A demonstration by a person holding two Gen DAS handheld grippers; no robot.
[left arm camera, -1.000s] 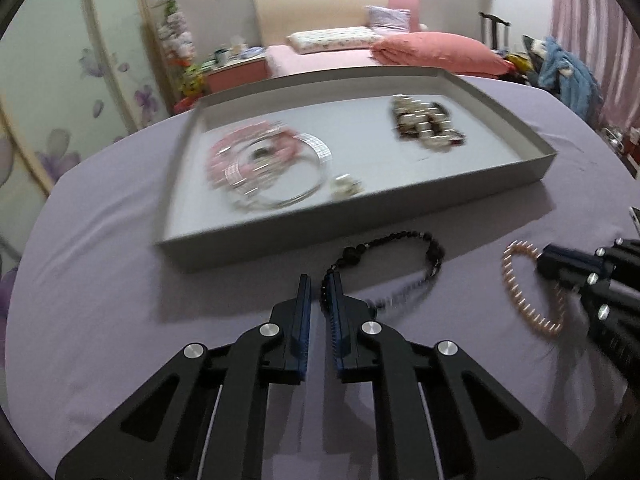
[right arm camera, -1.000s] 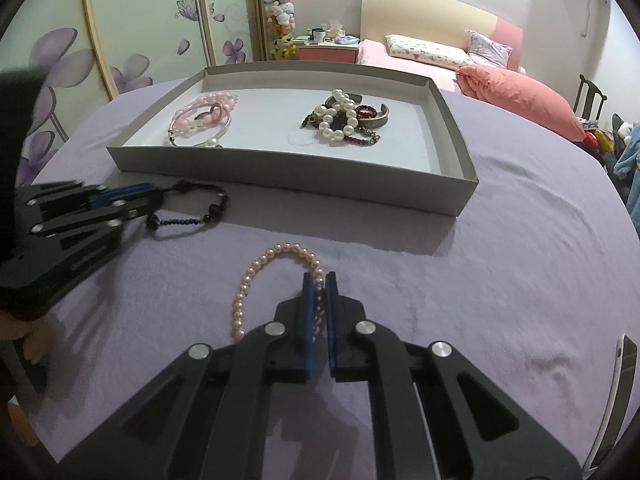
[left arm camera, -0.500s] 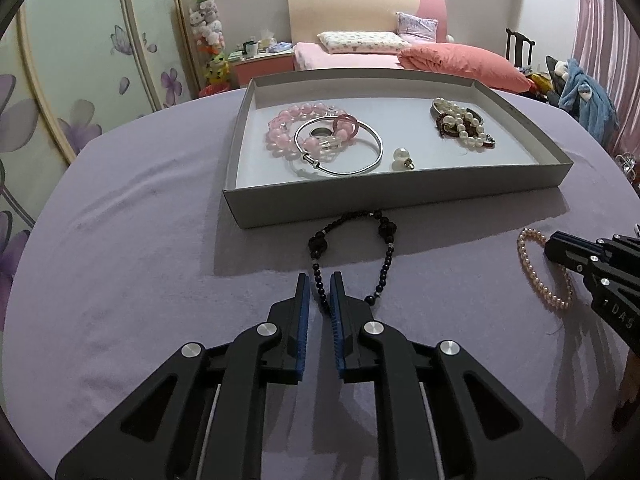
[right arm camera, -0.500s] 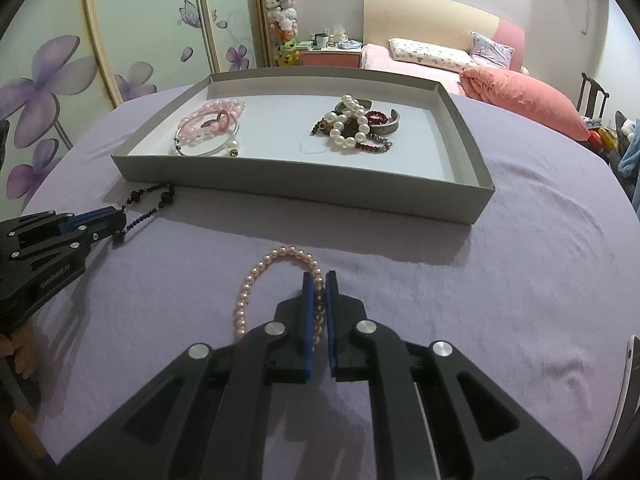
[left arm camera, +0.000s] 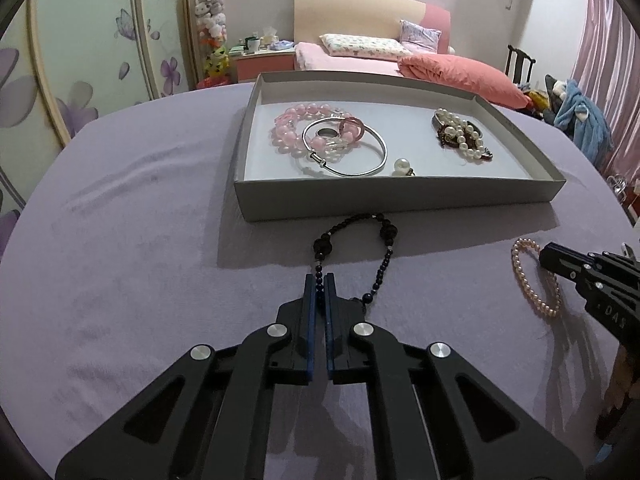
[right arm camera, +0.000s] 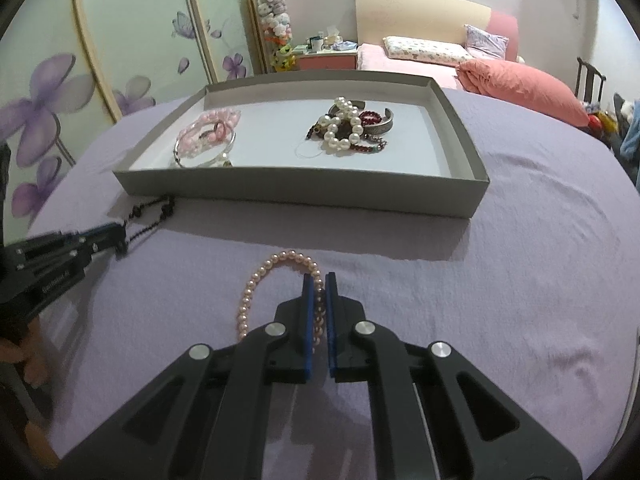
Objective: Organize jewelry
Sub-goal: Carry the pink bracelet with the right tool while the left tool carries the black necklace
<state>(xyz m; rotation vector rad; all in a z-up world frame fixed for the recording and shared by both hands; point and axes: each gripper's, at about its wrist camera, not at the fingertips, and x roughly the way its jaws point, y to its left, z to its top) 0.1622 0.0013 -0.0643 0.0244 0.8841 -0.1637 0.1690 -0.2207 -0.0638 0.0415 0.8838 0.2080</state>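
The left gripper (left arm camera: 319, 286) has its jaws clenched on one strand of a dark beaded necklace (left arm camera: 386, 232). From the jaws the necklace runs straight ahead toward the shallow grey cardboard tray (left arm camera: 396, 200), with the far end of its loop lying at the foot of the tray's near wall. The right gripper (right arm camera: 319, 286) has its jaws closed around one side of a pink pearl bracelet (right arm camera: 256, 280), whose loop arcs ahead and to the left of the jaws, short of the same wall.

Both pieces rest on the lilac cloth-covered surface (left arm camera: 140, 248), outside the tray. Inside the tray, a pink bead bracelet and a silver bangle (left arm camera: 344, 152) sit toward its left end, and a tangle of white pearls (left arm camera: 460, 136) lies toward its right.

The coming move likely turns on that near wall. Each held piece lies directly between its jaws and the tray, so each would have to rise over the rim and travel forward. The left gripper's necklace lies nearer the wall.
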